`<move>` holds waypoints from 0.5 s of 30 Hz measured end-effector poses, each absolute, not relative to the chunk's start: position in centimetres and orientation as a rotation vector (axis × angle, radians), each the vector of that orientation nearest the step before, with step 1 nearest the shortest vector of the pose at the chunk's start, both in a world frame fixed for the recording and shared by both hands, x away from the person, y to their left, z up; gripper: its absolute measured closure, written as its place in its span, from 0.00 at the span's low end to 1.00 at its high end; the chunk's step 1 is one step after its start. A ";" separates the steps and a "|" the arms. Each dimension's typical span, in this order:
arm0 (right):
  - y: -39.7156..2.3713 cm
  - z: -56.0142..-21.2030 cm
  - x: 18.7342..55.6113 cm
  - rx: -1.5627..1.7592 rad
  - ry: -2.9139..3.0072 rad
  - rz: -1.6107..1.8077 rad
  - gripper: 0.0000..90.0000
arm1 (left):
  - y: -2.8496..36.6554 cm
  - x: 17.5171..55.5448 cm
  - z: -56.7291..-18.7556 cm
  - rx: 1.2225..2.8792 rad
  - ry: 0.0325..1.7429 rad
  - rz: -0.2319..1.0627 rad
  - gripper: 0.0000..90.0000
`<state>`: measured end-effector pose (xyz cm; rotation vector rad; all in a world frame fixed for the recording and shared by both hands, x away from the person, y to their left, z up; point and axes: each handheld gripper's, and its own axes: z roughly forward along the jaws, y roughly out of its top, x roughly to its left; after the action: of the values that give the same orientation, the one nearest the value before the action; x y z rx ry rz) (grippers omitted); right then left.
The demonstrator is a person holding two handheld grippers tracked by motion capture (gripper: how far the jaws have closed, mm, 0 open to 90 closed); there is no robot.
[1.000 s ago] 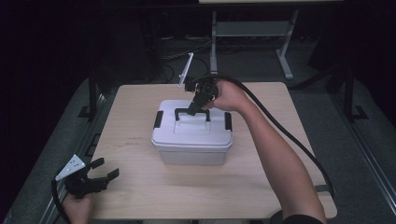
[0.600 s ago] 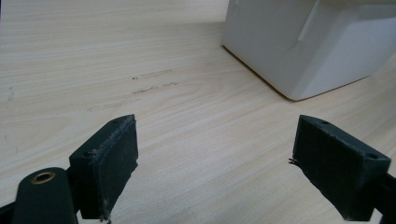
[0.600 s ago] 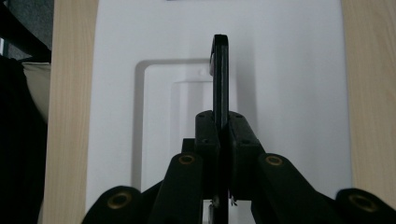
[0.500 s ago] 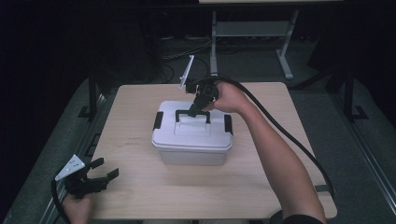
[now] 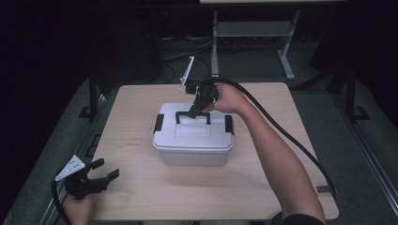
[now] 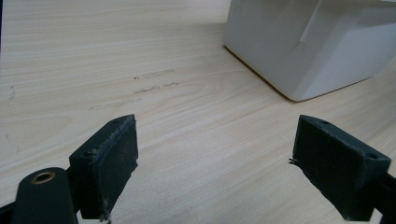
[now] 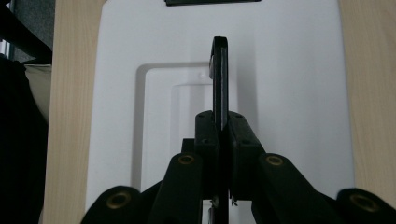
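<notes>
Jaws of the right gripper [image 7: 219,140] clamp the box's black handle [image 7: 219,79]; left gripper [image 5: 89,180] jaws stand apart.

Wooden table [image 5: 141,126], metal stand [image 5: 253,33] behind

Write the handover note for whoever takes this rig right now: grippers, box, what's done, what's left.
Right gripper: shut on the black handle of the white lidded box, handle raised upright.
Left gripper: open, holding nothing, resting at the near left corner of the table, apart from the box.
Box: mid-table, lid on, black side latches down as far as can be seen.
Done: handle gripped.
Left: probably lifting or moving the box by the handle.
</notes>
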<state>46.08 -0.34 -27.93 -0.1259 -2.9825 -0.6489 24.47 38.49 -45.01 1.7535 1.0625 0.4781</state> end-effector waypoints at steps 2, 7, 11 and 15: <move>-0.5 -27.9 46.1 -0.137 -2.983 -0.672 0.88 | 38.5 24.4 -45.0 1.751 1.062 0.480 0.15; -1.3 -27.5 46.3 -0.187 -2.976 -0.709 0.78 | 38.6 24.5 -45.1 1.753 1.069 0.478 0.15; -1.8 -27.2 46.2 -0.210 -2.994 -0.723 0.73 | 38.5 24.5 -45.1 1.754 1.065 0.477 0.15; -2.6 -26.7 46.1 -0.233 -3.001 -0.750 0.73 | 38.5 24.5 -45.1 1.758 1.068 0.477 0.15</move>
<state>46.11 -2.65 -26.73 -0.2328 -3.0006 -0.7504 24.51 38.53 -45.10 1.7576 1.0679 0.4774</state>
